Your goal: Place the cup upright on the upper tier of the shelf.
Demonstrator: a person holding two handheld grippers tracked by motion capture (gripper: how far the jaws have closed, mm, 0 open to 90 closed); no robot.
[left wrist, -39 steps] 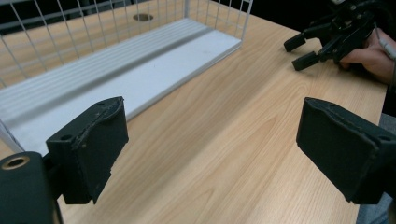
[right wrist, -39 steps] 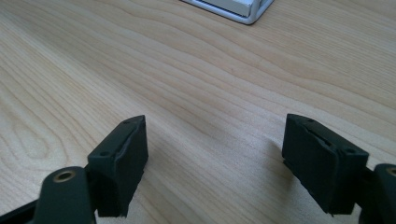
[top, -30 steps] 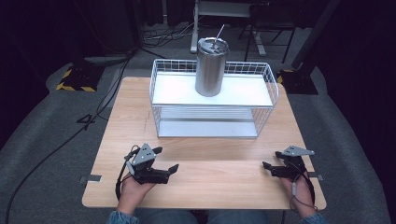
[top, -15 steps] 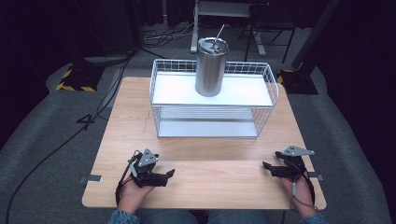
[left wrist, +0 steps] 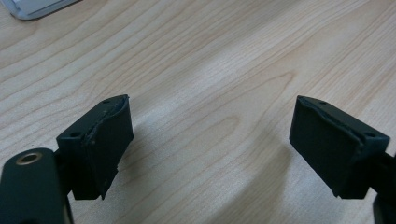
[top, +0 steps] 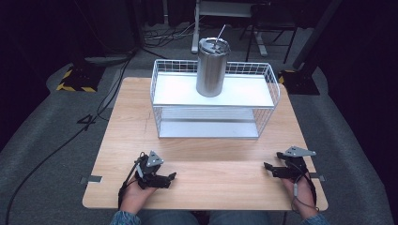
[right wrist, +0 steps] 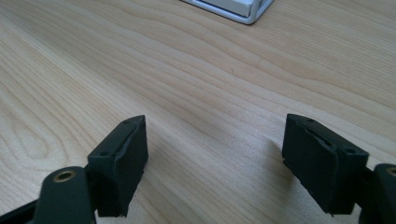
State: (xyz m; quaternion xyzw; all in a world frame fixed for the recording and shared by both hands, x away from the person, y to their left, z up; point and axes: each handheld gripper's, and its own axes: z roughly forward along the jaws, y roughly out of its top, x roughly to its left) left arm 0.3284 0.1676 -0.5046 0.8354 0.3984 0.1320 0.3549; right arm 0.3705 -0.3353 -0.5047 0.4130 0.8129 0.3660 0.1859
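A steel tumbler (top: 212, 68) with a lid and straw stands upright on the top shelf of a white wire rack (top: 162, 93) at the back of the wooden table (top: 211, 154). My left gripper (top: 170, 178) rests low near the front left edge, its jaws wide apart over bare wood and pointing right. In the left gripper view the left gripper (left wrist: 210, 140) is open with nothing between its fingers. My right gripper (top: 268, 168) sits near the front right edge, pointing left. The right gripper (right wrist: 215, 154) is likewise open over bare wood.
A corner of the rack's base (left wrist: 32, 7) shows at the top left of the left gripper view, and another corner of the rack (right wrist: 233, 9) at the top of the right gripper view. Dark floor, cables and stands surround the table.
My left gripper has slid a little toward the front edge of the table. The right gripper, tumbler and rack have stayed put.
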